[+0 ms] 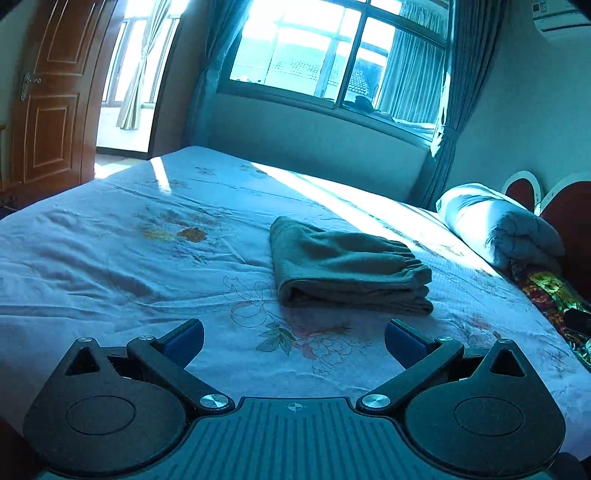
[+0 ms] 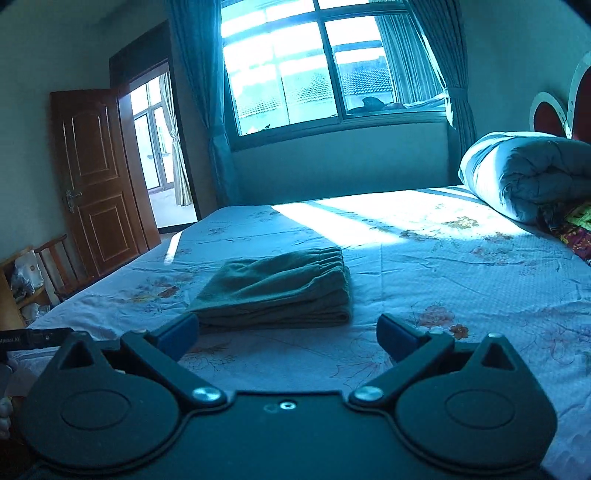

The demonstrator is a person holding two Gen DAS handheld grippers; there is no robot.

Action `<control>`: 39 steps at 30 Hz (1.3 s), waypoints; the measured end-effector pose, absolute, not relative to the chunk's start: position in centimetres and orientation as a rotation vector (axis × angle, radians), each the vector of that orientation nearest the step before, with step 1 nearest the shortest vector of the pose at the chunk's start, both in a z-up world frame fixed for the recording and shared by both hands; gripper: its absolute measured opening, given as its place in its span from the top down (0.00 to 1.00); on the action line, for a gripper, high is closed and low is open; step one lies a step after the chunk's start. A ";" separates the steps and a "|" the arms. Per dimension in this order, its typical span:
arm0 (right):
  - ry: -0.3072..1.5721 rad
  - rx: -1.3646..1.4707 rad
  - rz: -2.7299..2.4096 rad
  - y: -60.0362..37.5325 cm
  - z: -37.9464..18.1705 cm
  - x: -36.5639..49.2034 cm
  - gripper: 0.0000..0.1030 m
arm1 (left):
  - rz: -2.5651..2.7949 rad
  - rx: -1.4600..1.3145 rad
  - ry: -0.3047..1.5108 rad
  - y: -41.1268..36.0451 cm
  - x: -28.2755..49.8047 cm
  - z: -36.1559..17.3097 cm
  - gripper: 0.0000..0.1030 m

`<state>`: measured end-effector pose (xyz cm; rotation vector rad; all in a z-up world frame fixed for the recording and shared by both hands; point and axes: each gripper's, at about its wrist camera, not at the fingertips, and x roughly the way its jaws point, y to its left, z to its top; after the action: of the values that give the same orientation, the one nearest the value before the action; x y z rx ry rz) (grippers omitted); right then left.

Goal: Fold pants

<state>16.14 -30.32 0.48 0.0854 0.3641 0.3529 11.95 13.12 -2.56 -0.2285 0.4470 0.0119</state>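
Holding my left claw (image 1: pixel 294 341) and right claw (image 2: pixel 288 338) spread and empty above the bed (image 1: pixel 110 236), I see the green pants (image 1: pixel 343 269) lying just ahead as a compact stacked bundle, so I judge the folding essentially finished.

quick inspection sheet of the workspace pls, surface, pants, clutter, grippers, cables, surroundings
surface: bed with a floral sheet, wrinkled, sunlit strip on the far side
job's things: green pants folded into a compact stack, lying flat mid-bed, waistband on top
clutter: rolled quilt at the head end; colourful cloth beside it
grippers: left gripper open, empty, short of the pants; right gripper open, empty
cables: nothing seen
surroundings: window with curtains, open wooden door, air conditioner
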 end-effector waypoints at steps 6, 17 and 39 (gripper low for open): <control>0.331 0.018 0.335 -30.0 3.3 10.6 0.06 | 0.026 -0.136 0.412 9.7 6.7 1.5 0.00; 0.279 -0.059 0.325 -29.7 7.5 4.5 0.06 | -0.057 -0.107 0.274 5.3 -1.6 6.6 0.00; 0.275 0.000 0.360 -29.1 6.7 4.1 0.06 | -0.098 -0.072 0.261 4.5 -2.4 6.5 0.00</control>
<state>4.11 -29.14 6.74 0.0002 0.2750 0.3598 -2.39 4.49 6.54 -0.0716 0.2609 -0.0976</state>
